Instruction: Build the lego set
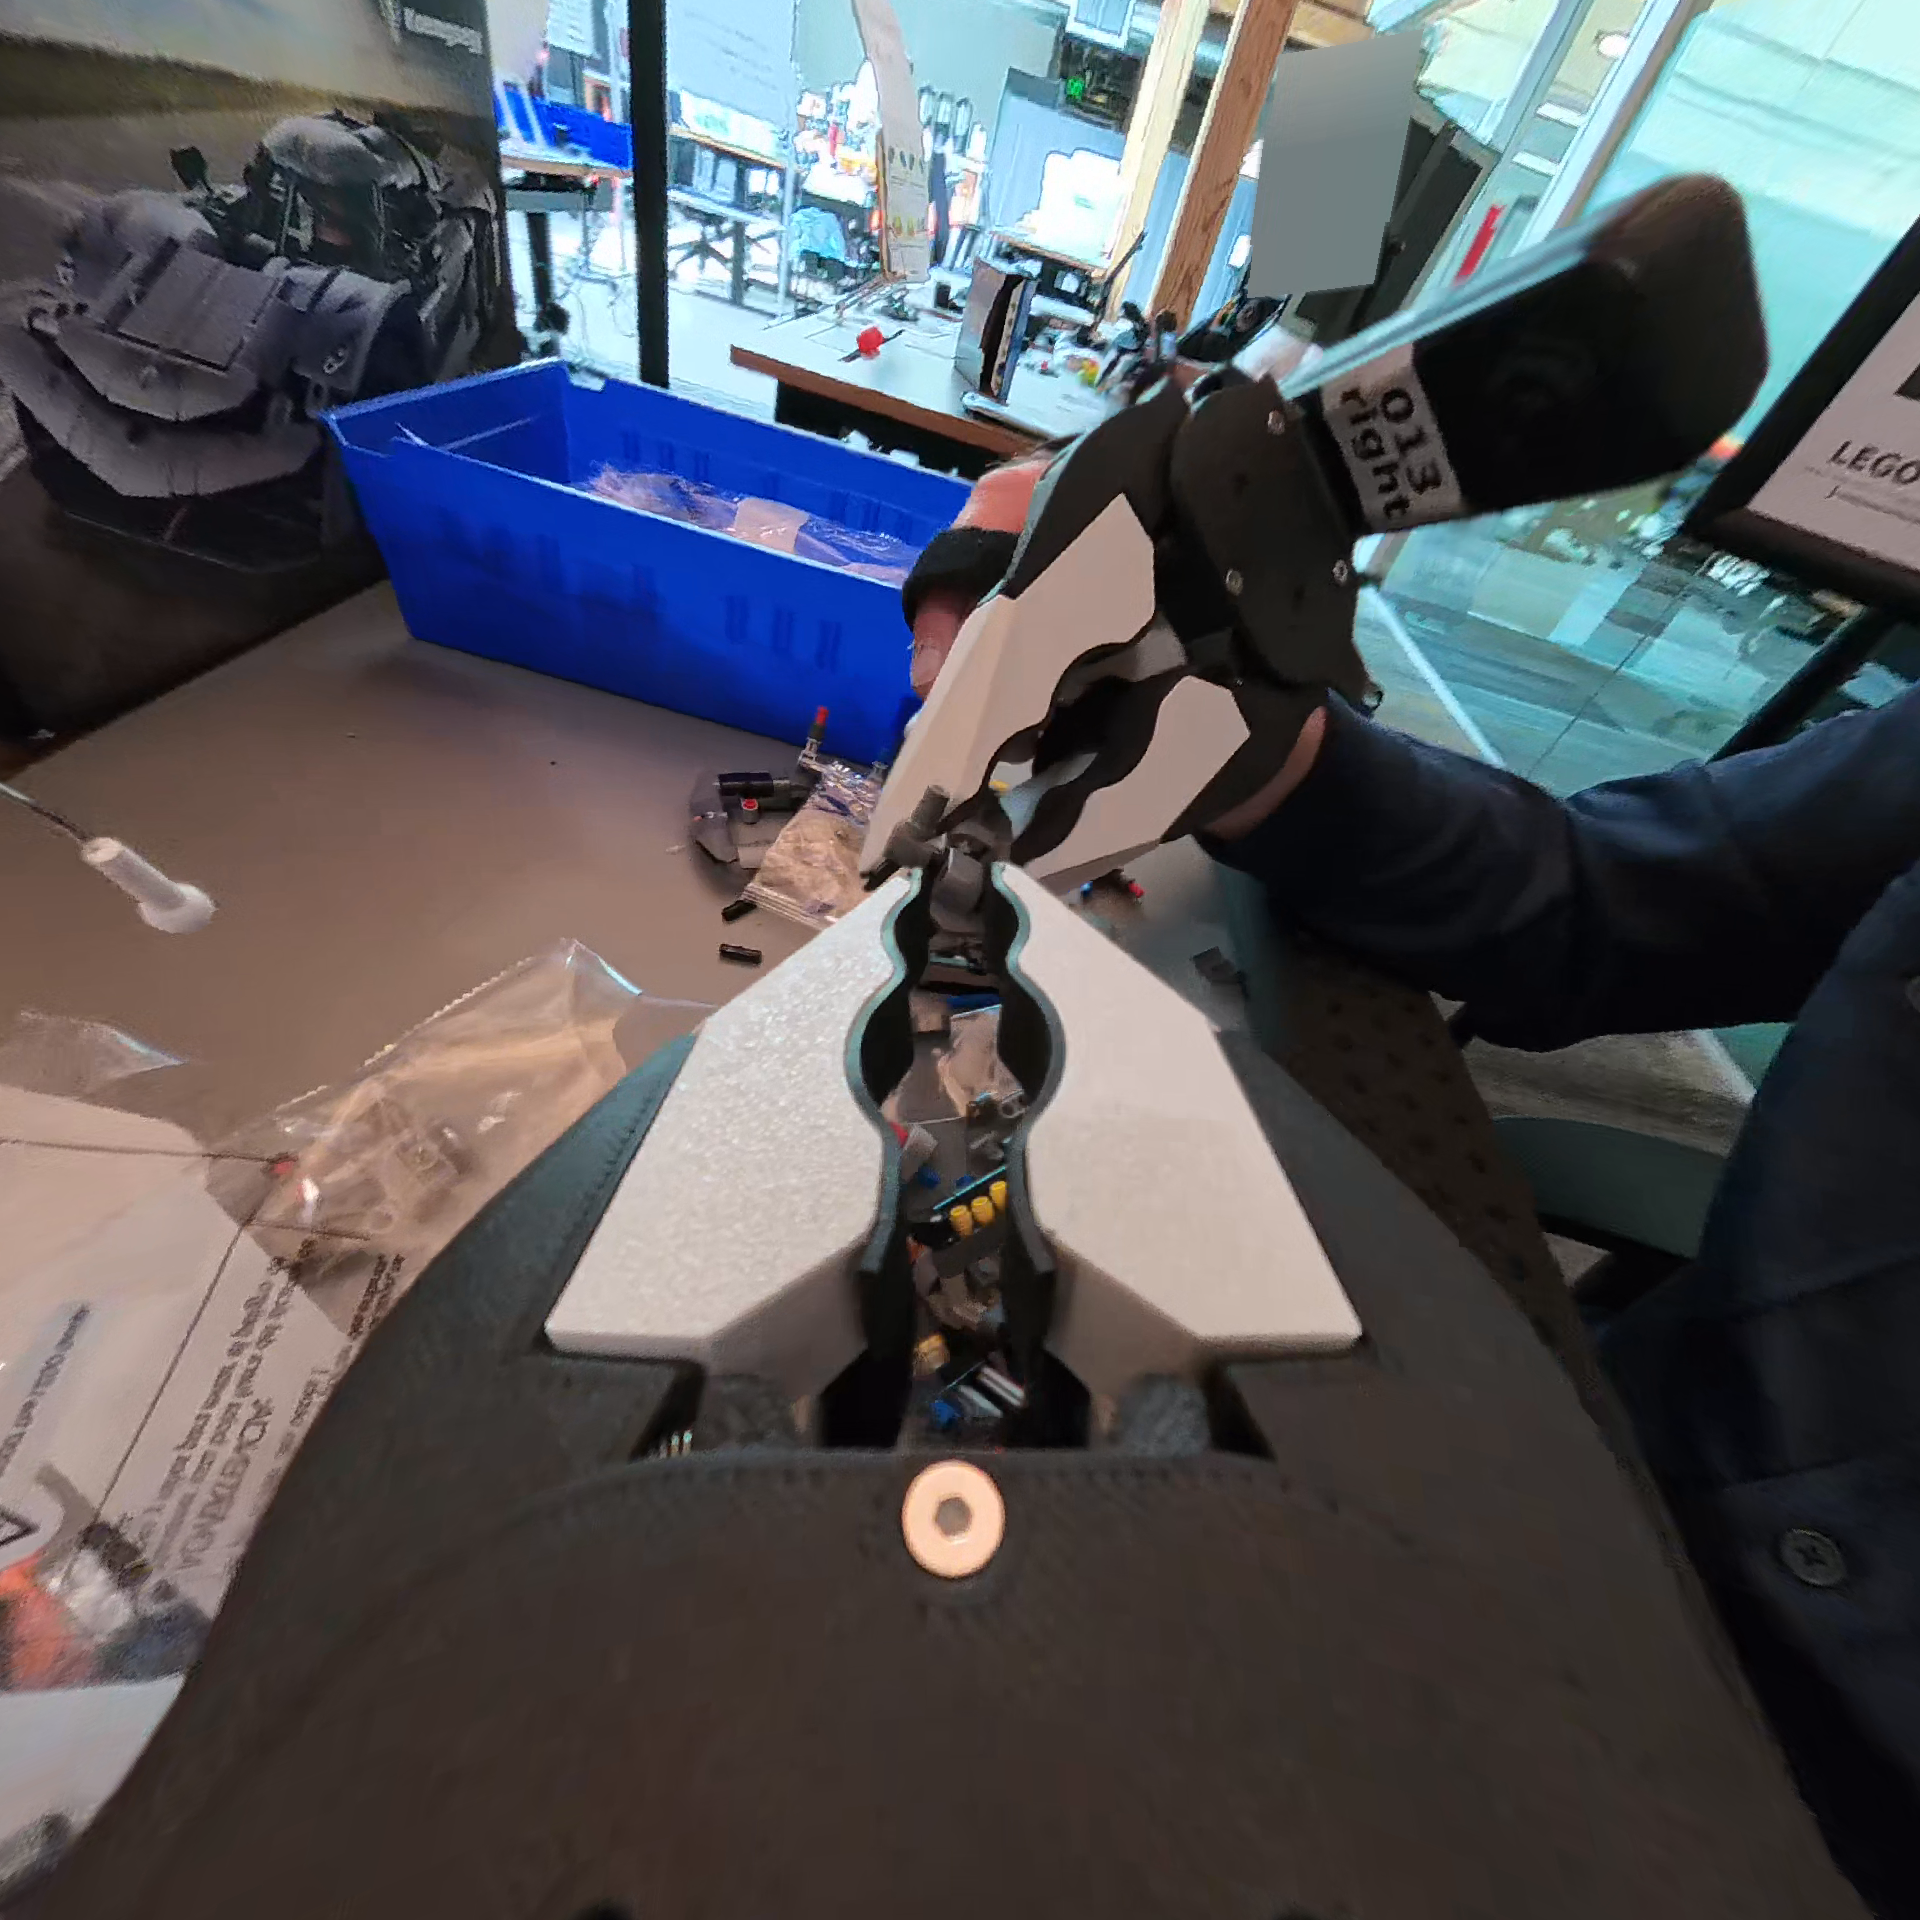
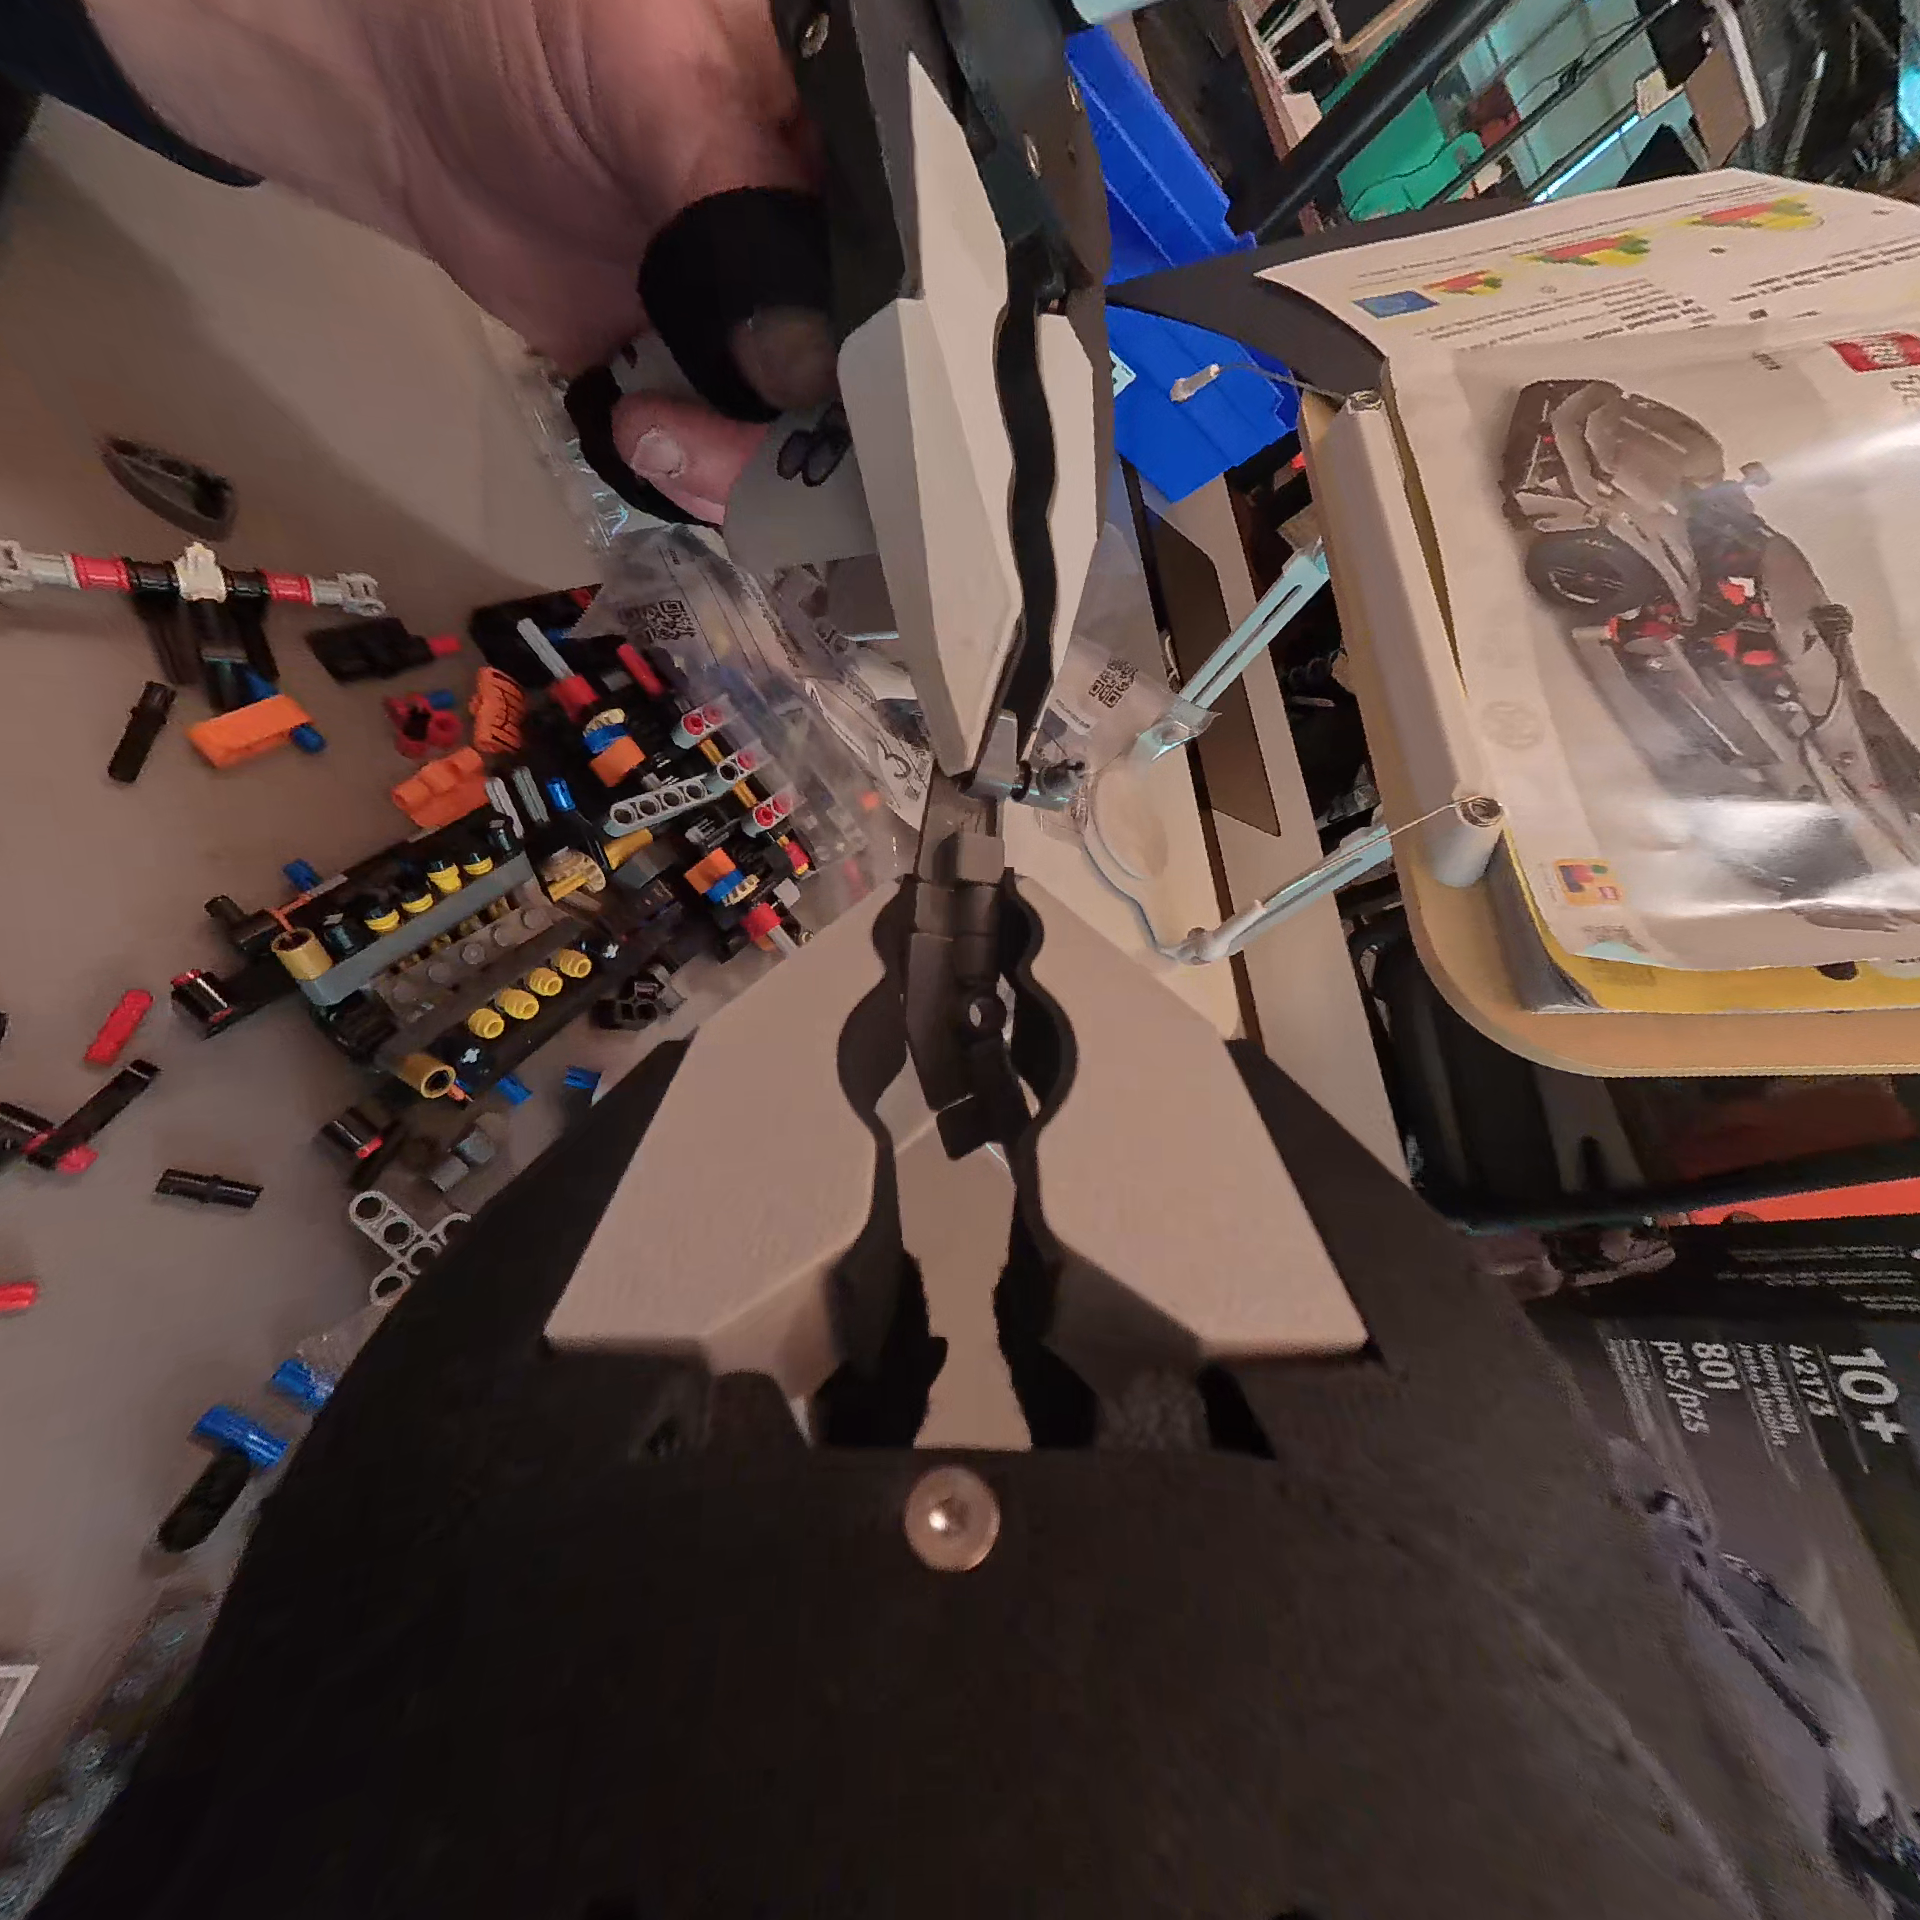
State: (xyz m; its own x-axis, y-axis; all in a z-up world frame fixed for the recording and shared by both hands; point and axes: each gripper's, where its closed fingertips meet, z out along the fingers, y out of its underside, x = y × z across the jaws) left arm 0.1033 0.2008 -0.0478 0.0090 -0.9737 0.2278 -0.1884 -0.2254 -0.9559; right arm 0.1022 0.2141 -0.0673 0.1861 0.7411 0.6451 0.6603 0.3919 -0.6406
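My left gripper (image 1: 956,881) is shut on a small light grey lego piece (image 1: 962,883) and holds it above the table. My right gripper (image 1: 948,819) comes in from the upper right and meets it tip to tip. In the right wrist view my right gripper (image 2: 956,883) is shut on a long black lego piece (image 2: 961,997) that runs back between its fingers. The left gripper (image 2: 985,767) comes down from above with the grey piece (image 2: 1000,764), which touches the black piece's end. A partly built frame with yellow pins (image 2: 447,956) lies on the table below.
Loose lego parts (image 2: 623,727) and an axle assembly (image 2: 187,582) are spread over the grey table (image 2: 312,343). Plastic bags (image 1: 416,1091) lie at the left. A blue bin (image 1: 644,582) stands behind. The instruction booklet (image 2: 1683,582) sits on a stand beside the set's box (image 2: 1766,1507). Less than 4 cm separates the two grippers' tips. From either gripper's tips it is about 20 centimetres to the axle assembly (image 2: 187,582).
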